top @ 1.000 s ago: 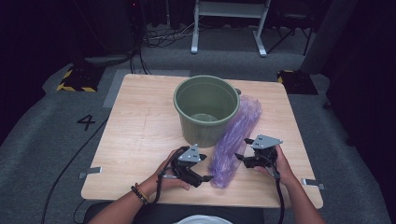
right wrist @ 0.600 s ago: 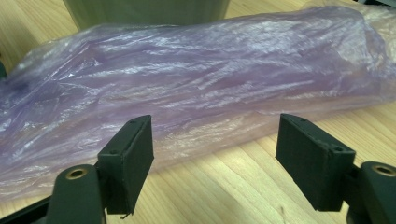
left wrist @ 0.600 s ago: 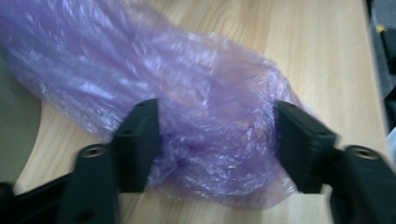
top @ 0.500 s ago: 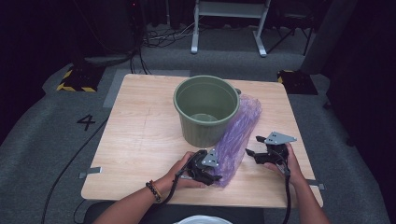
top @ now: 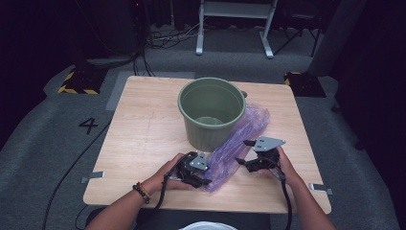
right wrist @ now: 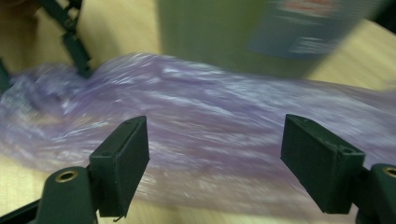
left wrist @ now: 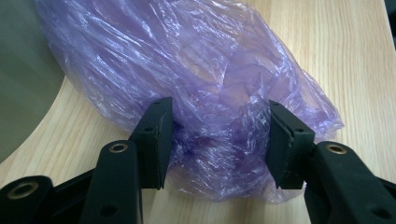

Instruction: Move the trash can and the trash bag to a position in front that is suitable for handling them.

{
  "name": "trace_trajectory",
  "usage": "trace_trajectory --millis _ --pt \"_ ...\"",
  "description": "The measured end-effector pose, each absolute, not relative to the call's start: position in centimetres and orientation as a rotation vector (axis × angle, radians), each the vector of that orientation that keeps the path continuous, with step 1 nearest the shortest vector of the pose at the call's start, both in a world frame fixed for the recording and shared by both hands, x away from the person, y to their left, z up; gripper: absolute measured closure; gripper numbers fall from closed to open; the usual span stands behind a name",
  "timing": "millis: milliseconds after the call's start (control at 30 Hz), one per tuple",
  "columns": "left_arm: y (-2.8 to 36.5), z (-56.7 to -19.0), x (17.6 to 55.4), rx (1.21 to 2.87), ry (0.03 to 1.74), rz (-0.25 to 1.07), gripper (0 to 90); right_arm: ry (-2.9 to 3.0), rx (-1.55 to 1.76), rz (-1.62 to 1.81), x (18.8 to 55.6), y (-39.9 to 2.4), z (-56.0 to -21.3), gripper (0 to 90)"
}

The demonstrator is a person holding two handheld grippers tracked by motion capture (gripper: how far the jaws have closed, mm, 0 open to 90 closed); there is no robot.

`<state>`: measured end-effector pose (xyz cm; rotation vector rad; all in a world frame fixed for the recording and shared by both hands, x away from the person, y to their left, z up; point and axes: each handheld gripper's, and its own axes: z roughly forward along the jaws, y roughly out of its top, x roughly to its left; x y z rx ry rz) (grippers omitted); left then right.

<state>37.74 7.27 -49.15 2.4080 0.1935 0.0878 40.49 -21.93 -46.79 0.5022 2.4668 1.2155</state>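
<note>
A crumpled purple plastic bag [top: 239, 136] lies on the wooden table [top: 143, 129], running from beside the green bucket [top: 210, 112] toward the near edge. My left gripper [top: 205, 178] is at the bag's near end. In the left gripper view the bag [left wrist: 196, 60] bunches between the left gripper's [left wrist: 217, 105] jaws, which have just been closing, and both pads press its folds. My right gripper [top: 243, 153] is at the bag's right side. Its jaws [right wrist: 215, 121] have just been opening and stand wide, with the bag [right wrist: 224, 116] just beyond them, untouched.
The bucket stands upright mid-table, its wall close behind the bag [right wrist: 210, 32] and at the left edge of the left gripper view [left wrist: 23, 93]. Bare wood stretches left of the bucket. Dark floor, cables and a metal stand [top: 234, 24] lie beyond the table.
The left gripper has moved onto the bag's near end and its jaws have narrowed around the plastic. The right gripper has shifted slightly alongside the bag.
</note>
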Motion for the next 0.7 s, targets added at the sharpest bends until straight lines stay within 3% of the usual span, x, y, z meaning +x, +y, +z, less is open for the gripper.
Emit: trace_trajectory --millis 233,700 --pt "7.9 -49.3 38.5 2.398 0.206 0.09 46.5 2.544 0.451 1.227 41.3 -18.9 -48.4 21.2" --pt "9.6 -49.4 39.4 2.371 0.337 0.183 37.0 2.605 0.674 1.15 43.4 -18.9 -50.4 16.4"
